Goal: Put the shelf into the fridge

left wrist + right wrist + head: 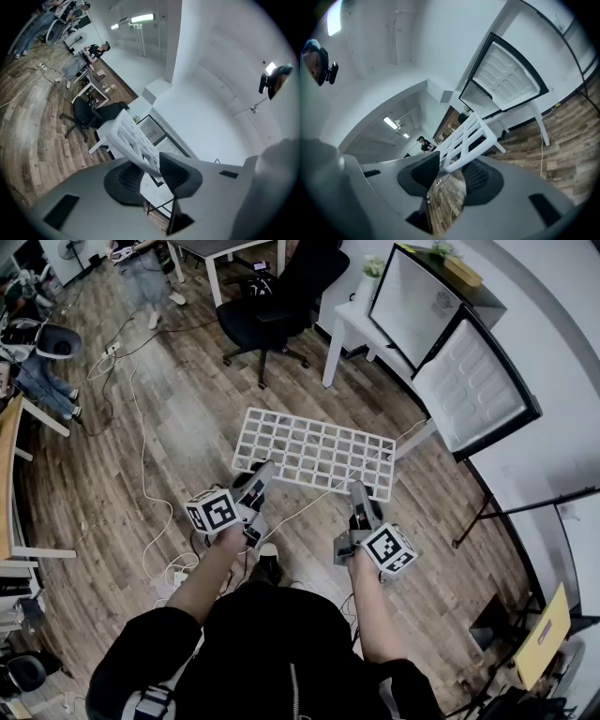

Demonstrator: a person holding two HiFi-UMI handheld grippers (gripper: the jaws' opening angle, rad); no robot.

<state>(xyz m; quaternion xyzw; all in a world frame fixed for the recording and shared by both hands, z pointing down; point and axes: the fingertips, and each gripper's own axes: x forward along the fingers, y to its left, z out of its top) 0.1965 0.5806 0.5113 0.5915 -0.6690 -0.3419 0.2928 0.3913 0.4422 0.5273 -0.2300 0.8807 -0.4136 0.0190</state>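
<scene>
The left gripper has its ribbed pads pinched on the near rim of the white grid shelf. The right gripper likewise clamps that rim between its pads, set fairly wide. In the head view the shelf hangs roughly level above the wood floor, well apart from the fridge, which stands on a white table at about 1 o'clock with its door swung open. The left gripper grips near the shelf's 7 o'clock corner and the right gripper near 5 o'clock. Carrying it well probably means even pressure on both sides, turning the far edge toward 1 o'clock and levelling it before the opening. Both bare forearms reach forward from black sleeves, elbows bent.
</scene>
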